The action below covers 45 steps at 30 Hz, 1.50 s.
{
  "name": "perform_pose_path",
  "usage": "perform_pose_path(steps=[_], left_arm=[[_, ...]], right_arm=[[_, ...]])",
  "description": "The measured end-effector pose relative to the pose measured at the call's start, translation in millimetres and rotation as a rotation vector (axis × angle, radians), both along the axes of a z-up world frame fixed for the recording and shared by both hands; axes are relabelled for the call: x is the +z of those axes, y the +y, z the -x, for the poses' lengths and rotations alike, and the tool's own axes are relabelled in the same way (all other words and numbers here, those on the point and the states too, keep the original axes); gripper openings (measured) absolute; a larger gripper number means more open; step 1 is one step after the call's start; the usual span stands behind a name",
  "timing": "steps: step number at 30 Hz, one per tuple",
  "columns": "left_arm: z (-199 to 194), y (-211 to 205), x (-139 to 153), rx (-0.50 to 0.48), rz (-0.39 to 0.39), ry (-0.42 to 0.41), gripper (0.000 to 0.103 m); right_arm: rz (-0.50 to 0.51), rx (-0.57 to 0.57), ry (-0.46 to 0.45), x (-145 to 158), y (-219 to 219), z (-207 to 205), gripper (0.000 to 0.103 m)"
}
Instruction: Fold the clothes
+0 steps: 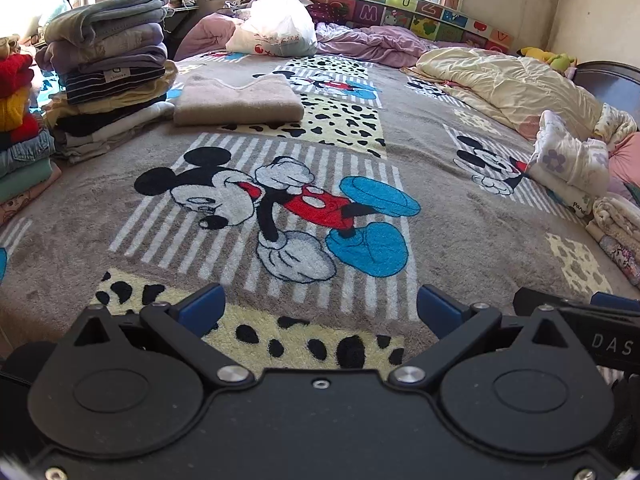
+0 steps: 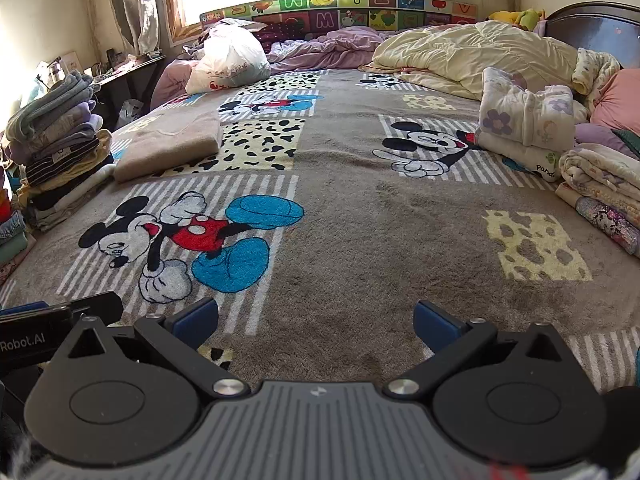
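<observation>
A folded beige garment [image 1: 236,102] lies on the Mickey Mouse blanket [image 1: 440,200], left of centre; it also shows in the right wrist view [image 2: 170,146]. A tall stack of folded clothes [image 1: 106,68] stands at the bed's left edge, also in the right wrist view [image 2: 60,140]. Folded floral white clothes [image 1: 568,160] sit at the right, also in the right wrist view [image 2: 524,120]. My left gripper [image 1: 320,310] is open and empty, low over the blanket's near edge. My right gripper [image 2: 316,322] is open and empty, beside the left one.
A white plastic bag [image 1: 276,26] and crumpled purple bedding [image 1: 372,42] lie at the far end. A cream quilt [image 1: 508,80] lies far right. More folded piles sit at the right edge [image 2: 604,188] and a colourful stack at far left [image 1: 18,120].
</observation>
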<state>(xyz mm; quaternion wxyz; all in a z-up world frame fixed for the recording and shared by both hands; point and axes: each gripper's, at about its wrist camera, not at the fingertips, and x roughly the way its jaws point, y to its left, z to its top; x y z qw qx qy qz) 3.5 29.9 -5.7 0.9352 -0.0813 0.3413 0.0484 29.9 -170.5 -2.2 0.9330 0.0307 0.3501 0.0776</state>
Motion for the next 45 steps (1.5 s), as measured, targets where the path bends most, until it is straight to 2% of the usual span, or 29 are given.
perform_pose_path(steps=[7, 21, 27, 31, 45], left_arm=[[-5, 2, -13, 0.014, -0.039, 0.025, 0.103], [-13, 4, -25, -0.023, 0.005, 0.066, 0.103], [-10, 1, -23, -0.007, -0.053, 0.038, 0.103], [-11, 5, -22, -0.007, -0.035, 0.034, 0.103], [-8, 0, -19, -0.046, -0.055, 0.011, 0.103]], right_arm=[[0.026, 0.001, 0.008, -12, 5, -2, 0.103], [0.005, 0.014, 0.031, -21, 6, -5, 0.103], [0.011, 0.028, 0.039, -25, 10, -5, 0.103], [0.016, 0.033, 0.037, -26, 12, -3, 0.103], [-0.008, 0.018, 0.017, -20, 5, -2, 0.103]])
